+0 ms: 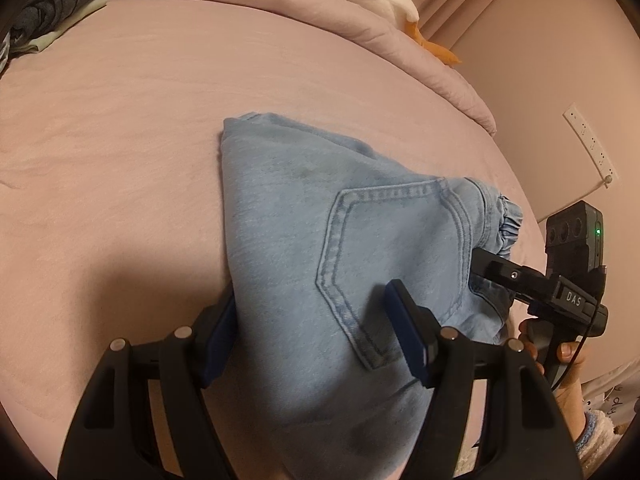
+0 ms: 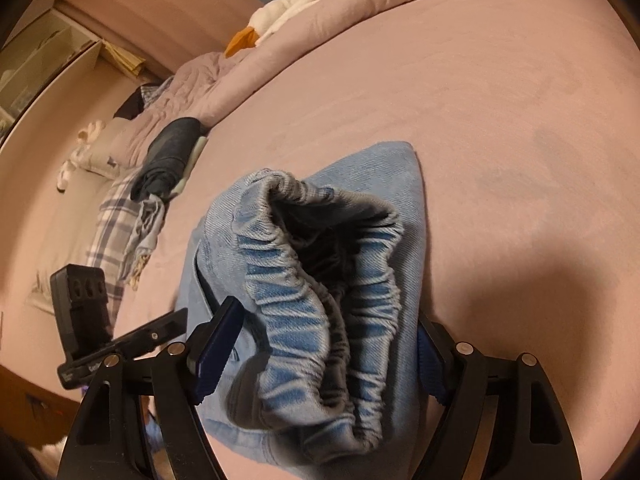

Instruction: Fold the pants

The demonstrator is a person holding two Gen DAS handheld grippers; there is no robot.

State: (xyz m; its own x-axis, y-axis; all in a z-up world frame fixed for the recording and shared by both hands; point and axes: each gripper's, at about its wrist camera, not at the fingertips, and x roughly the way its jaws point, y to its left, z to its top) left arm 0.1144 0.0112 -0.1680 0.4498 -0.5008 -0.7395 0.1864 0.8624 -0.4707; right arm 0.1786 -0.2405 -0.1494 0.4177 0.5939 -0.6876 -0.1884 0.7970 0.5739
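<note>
Light blue denim pants (image 1: 320, 232) lie folded into a compact bundle on the pink bed sheet (image 1: 120, 140), back pocket up. My left gripper (image 1: 308, 328) is open, its blue-padded fingers (image 1: 408, 344) straddling the near end of the bundle. My right gripper (image 2: 328, 344) is open, its fingers on either side of the elastic waistband (image 2: 328, 280), which bulges up between them. The right gripper also shows in the left wrist view (image 1: 500, 272) at the waistband end, held by a hand. The left gripper shows in the right wrist view (image 2: 160, 332) at lower left.
A dark folded garment (image 2: 168, 156) and plaid cloth (image 2: 112, 232) lie at the bed's side. A rolled pink duvet (image 1: 320, 12) and a white plush toy with an orange beak (image 2: 280, 12) sit at the bed's head. A wall socket strip (image 1: 588, 140) is at the right.
</note>
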